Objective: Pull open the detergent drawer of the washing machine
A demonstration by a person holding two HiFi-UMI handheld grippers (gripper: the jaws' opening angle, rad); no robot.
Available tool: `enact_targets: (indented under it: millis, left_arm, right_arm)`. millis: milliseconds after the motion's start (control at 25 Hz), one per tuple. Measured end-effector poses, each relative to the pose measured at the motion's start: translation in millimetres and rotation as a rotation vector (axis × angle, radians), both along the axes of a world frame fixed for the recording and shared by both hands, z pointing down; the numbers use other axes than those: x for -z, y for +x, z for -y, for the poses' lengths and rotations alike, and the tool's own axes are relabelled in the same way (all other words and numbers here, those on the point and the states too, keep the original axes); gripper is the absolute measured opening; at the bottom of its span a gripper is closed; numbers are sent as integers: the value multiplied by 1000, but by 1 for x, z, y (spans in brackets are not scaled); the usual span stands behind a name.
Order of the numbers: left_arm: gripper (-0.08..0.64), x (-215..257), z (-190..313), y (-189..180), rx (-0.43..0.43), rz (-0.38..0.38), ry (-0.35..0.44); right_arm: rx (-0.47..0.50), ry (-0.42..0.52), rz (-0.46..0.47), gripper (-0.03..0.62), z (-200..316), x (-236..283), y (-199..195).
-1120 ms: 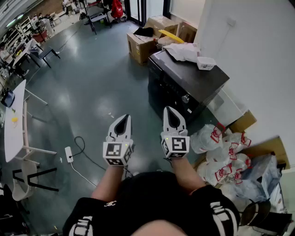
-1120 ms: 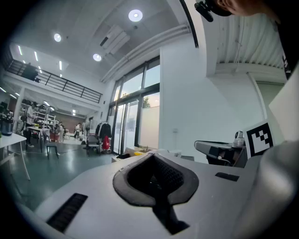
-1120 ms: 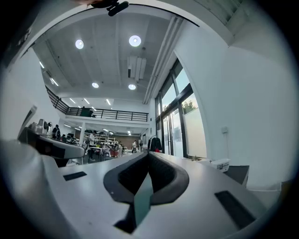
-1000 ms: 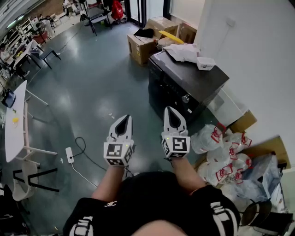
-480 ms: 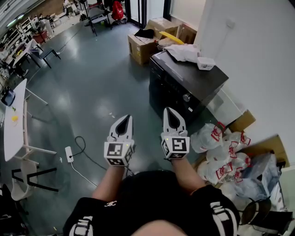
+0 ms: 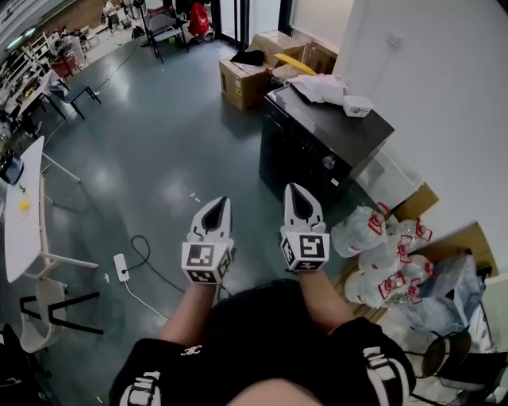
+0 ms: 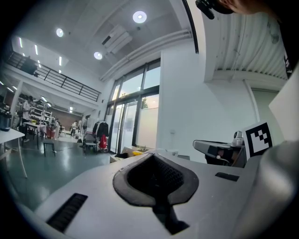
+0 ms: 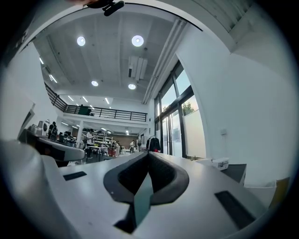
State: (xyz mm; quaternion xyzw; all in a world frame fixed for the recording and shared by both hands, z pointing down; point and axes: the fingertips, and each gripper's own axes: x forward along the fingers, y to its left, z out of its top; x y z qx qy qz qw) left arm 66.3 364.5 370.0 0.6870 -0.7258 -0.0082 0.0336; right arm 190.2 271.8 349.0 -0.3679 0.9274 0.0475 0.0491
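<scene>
Closest to me, my two forearms reach out over the grey floor [image 6: 159, 143], one set of tongs in each hand, side by side and apart. My left gripper [image 6: 223, 200] has its jaws pressed together with nothing between them. My right gripper [image 6: 293, 187] is closed the same way, tips meeting, and empty.

Down to the left of them a white power strip [image 6: 120, 265] lies on the floor, its cable [image 6: 135, 238] looping beside it. To my right, at the foot of the white wall [image 6: 429, 95], sits a heap of clear bags with red handles [image 6: 381, 254].

Ahead of the right gripper, and well apart from it, stands the washing machine [image 6: 305, 147], a black box backed against that wall, with a round knob [image 6: 328, 162] high on its front. I cannot pick out the detergent drawer on that dark front.

Along the far edge of the machine's top lies a crumpled white sheet [image 6: 317, 86], with a small white tub [image 6: 357, 105] toward the edge nearest the wall. Beyond the machine are cardboard boxes [image 6: 242, 79], then glass doors [image 6: 258, 14].
</scene>
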Motion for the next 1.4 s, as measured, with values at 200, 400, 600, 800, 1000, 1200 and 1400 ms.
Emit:
enact_targets:
  millis: [200, 400, 600, 800, 1000, 1200, 1400]
  left_arm:
    - [2, -5, -14, -14, 1, -8, 2]
    - [2, -6, -21, -28, 12, -8, 4]
    - [2, -4, -19, -42, 18, 5, -1]
    - [2, 3, -10, -56, 28, 27, 24]
    - [2, -3, 15, -66, 24, 43, 25]
    - [2, -7, 59, -90, 40, 47, 27]
    - [2, -14, 130, -113, 29, 51, 10]
  right_arm:
    - [5, 8, -33, 2, -15, -4, -13]
    - [7, 23, -31, 2, -19, 1, -26]
    - [13, 32, -17, 2, -15, 6, -40]
    - [19, 56, 0, 2, -4, 12, -50]
    - [14, 62, -1, 2, 25, 5, -59]
    - [24, 68, 0, 2, 69, -1, -80]
    - [16, 60, -6, 2, 139, -7, -104]
